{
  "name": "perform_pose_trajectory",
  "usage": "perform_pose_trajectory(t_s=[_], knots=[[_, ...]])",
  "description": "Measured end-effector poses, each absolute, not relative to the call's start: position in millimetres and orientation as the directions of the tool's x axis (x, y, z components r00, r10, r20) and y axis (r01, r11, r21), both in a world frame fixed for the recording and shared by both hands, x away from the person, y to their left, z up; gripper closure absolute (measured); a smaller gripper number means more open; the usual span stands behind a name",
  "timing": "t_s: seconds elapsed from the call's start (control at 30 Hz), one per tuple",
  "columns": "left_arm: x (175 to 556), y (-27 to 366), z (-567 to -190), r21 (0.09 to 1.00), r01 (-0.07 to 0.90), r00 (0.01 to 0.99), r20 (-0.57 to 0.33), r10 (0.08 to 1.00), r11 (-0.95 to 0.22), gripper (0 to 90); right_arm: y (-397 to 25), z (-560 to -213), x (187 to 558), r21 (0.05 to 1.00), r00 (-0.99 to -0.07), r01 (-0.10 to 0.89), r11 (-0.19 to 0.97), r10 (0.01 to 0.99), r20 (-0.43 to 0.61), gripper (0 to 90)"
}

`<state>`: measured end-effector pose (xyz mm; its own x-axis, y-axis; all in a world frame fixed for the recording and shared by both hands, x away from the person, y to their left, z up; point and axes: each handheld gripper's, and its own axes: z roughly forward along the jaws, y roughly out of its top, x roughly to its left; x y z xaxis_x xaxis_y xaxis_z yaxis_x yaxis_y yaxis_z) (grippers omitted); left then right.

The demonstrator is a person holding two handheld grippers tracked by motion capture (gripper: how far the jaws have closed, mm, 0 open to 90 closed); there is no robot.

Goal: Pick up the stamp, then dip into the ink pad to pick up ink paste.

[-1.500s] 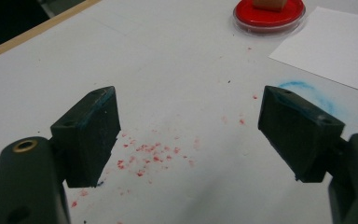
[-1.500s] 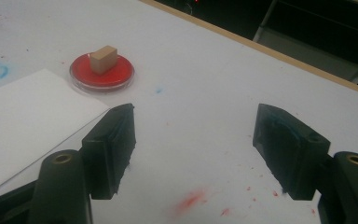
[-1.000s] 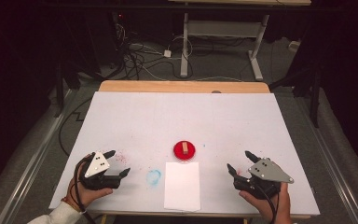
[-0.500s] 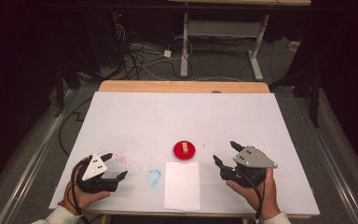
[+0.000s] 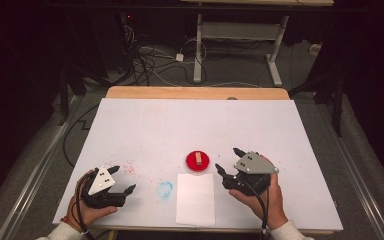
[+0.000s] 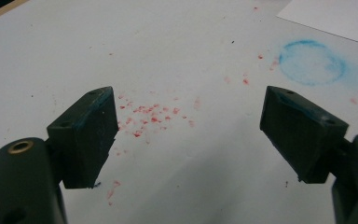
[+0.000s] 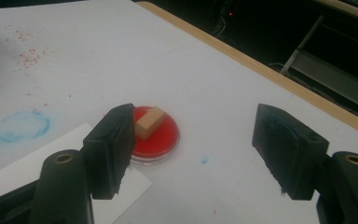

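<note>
A white table (image 5: 180, 125) carries the whole scene, with a sheet of white paper (image 5: 196, 199) lying near its front edge and, just beyond the paper's far edge, a round red dish (image 5: 198, 161) with a small wooden block (image 5: 199, 158) sitting in it. The right gripper (image 5: 227, 161) is by far the nearer of the two: it sits just to the right of the dish, its jaws spread wide and holding nothing, pointing toward the dish. Seen along those jaws in the right gripper view, the block (image 7: 149, 122) lies ahead and off toward the left-hand jaw rather than centred in the gap, so the gripper would probably have to slide that way before it could close around it. The block's long side appears to run slanting across the dish, away from the gripper, though the view is a little too soft to be sure of the angle. The left gripper (image 5: 121, 181) rests well apart at the front left, its jaws also wide open and empty over scattered red specks (image 6: 147, 116), with a faint blue ring stain (image 6: 312, 62) beyond them.
</note>
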<state>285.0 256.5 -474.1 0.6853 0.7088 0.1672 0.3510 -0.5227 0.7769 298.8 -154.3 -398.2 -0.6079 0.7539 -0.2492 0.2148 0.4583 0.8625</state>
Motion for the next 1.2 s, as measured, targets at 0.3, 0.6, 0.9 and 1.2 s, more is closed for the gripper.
perform_pose_trajectory(t_s=[0.3,0.6,0.9,1.2], knots=[[285.2,255.6,-473.9,0.776,0.35,0.687,0.168,0.707,-0.525,18.4,-142.5,-402.4,307.4,0.85,-0.619,0.241,0.468,0.749,-0.237,32.6],[284.9,255.9,-474.4,0.771,0.36,0.68,0.168,0.713,-0.525,18.4,-129.6,-404.6,321.8,0.831,-0.609,0.34,0.441,0.776,-0.162,35.8],[285.7,253.8,-474.8,0.764,0.363,0.688,0.166,0.707,-0.533,18.4,-102.2,-403.4,352.2,0.726,-0.63,0.499,0.474,0.773,-0.071,46.6],[282.7,252.8,-472.4,0.77,0.348,0.689,0.177,0.703,-0.535,20.1,-75.1,-416.0,371.7,0.633,-0.627,0.581,0.511,0.777,-0.051,51.6]])
